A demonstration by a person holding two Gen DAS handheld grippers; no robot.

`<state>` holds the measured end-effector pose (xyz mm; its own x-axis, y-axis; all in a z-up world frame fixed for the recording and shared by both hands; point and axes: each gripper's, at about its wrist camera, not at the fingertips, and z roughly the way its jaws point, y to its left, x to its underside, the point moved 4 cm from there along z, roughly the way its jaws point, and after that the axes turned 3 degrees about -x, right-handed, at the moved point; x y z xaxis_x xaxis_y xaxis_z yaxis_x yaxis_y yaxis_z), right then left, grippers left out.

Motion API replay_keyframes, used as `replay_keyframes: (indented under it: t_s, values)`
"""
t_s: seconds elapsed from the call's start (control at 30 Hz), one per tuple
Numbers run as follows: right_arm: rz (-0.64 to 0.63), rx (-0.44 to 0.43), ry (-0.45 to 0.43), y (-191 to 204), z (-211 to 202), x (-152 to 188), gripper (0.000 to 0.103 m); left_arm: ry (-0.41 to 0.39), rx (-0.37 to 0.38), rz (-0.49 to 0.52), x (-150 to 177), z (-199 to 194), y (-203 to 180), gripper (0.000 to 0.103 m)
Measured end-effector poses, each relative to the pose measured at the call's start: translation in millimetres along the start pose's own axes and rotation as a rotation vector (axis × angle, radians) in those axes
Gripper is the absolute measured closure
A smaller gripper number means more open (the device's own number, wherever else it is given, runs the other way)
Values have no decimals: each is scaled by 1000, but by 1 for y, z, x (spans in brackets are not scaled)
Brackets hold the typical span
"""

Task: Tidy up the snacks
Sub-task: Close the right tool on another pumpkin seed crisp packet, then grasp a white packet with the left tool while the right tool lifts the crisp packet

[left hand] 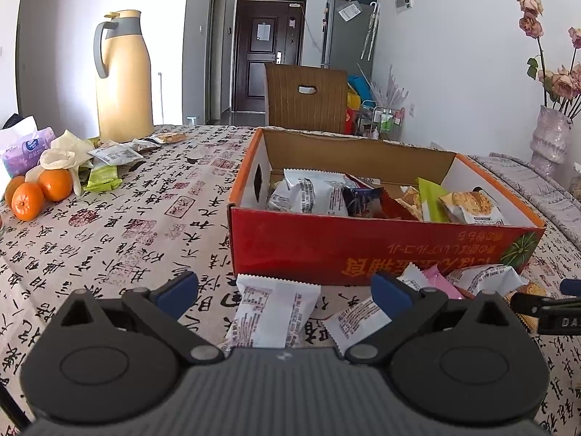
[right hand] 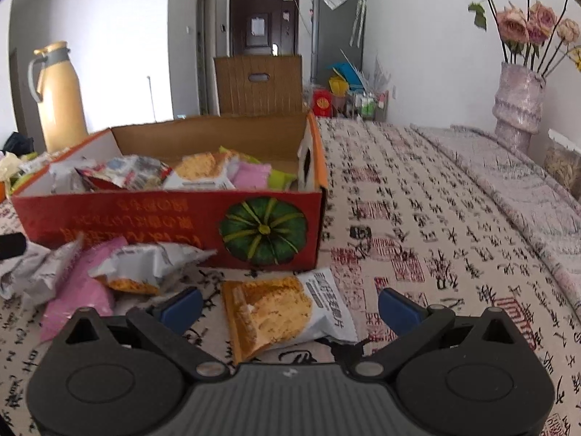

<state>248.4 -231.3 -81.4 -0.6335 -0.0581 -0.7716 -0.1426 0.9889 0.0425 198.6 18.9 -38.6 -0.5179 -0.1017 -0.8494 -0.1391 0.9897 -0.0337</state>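
A red cardboard box [left hand: 326, 243] holding several snack packets stands on the table; it also shows in the right wrist view [right hand: 145, 214]. My left gripper [left hand: 285, 296] is open, with a white snack packet [left hand: 272, 312] lying on the cloth between its fingers. A second white packet [left hand: 356, 321] lies by its right finger. My right gripper [right hand: 288, 307] is open around an orange-and-white cracker packet [right hand: 283, 312] lying in front of the box. A pink packet [right hand: 81, 290] and silver packets [right hand: 152, 261] lie to its left.
A yellow thermos [left hand: 123, 76], three oranges [left hand: 40, 190], tissues and loose packets [left hand: 105, 167] sit at the left. A vase of dried roses [right hand: 519, 101] stands at the right. A wooden chair [left hand: 305, 98] is behind the table.
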Motion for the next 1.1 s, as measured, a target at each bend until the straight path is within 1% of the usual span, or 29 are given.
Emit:
replay_keyframes:
  t_s: [0.13,0.2,0.47,0.7,0.73,0.83,0.9,0.93,1.0,1.1]
  values:
    - [10,12,40,-1,10,3,0,-1,0,-1,0,0,0,0]
    - [26,0,48,-4,12,3,0,-2,0,-4,0,0,0,0]
    - [27,8,52,-4,18,-2,0,3,2,-8,0,0,1,0]
    - [18,-16,48,-3,17,-2,1,6,7,-16,0,0,2,0]
    - [15,-20,44,-3,16,-2,2,6,6,-17,0,0,2,0]
    - [1,-36,27,2,12,0,12,6,5,-19,0,1,2,0]
    - [-9,-47,14,5,8,2,23,7,3,-21,0,1,3,0]
    - [-14,-53,9,7,6,3,26,8,1,-22,1,1,3,0]
    - [-15,-61,0,8,2,4,38,10,-3,-24,1,1,3,0]
    - [-7,-62,-8,7,-1,5,44,12,-5,-24,1,2,3,0]
